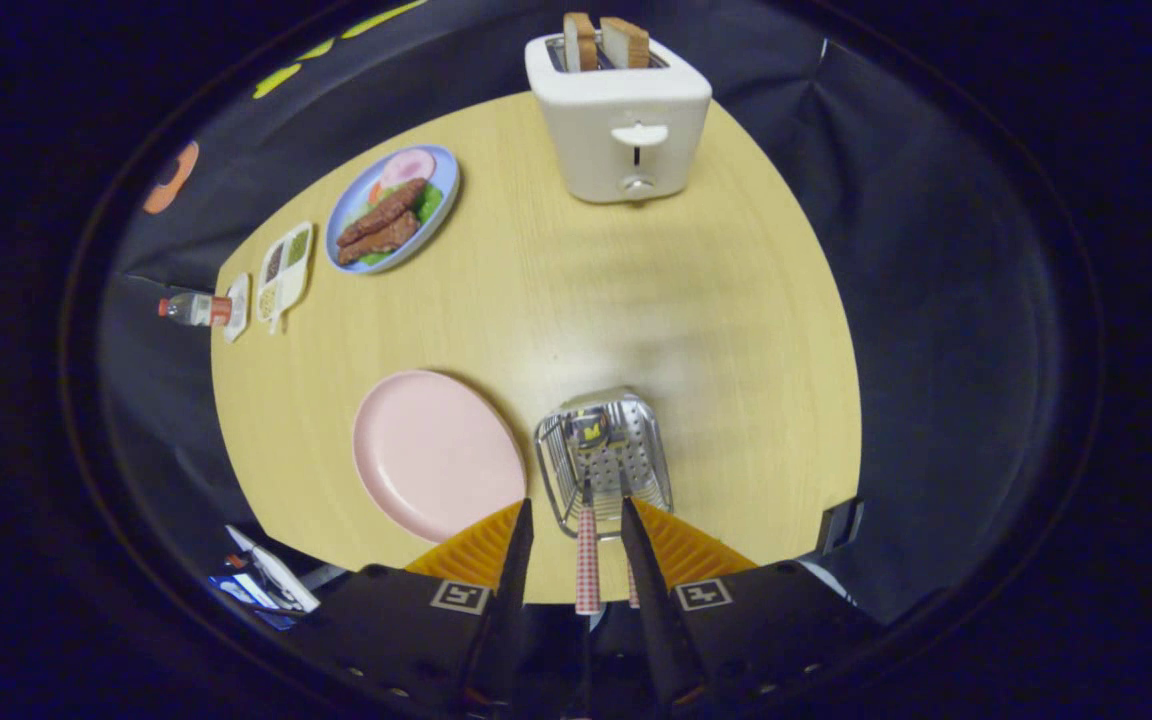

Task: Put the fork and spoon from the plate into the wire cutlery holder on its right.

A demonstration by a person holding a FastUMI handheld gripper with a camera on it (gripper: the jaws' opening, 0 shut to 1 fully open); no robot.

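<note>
One round wooden table (636, 300) takes up most of the scene, backed by the dark cloth wall of the booth. At its far edge stands a white toaster (619, 125) with two slices of bread (604, 42) sticking up from its slots. Nearer, left of centre, lies the pink plate (433, 452), bare of cutlery. Just right of it, close but apart, sits the wire cutlery holder (604, 458), directly ahead of the gripper (576, 530). Far off to the left rests a blue plate of food (392, 207) with meat strips, a pink slice and greens; beside it a white divided tray (284, 270) of seasonings, then a small bottle (194, 309) lying at the table's rim. The gripper's fingers stand a narrow gap apart, and between them runs a utensil with a red checked handle (587, 560), its head down inside the holder; a second checked handle shows beside the right finger. Whether the fingers press on the handle cannot be told.
</note>
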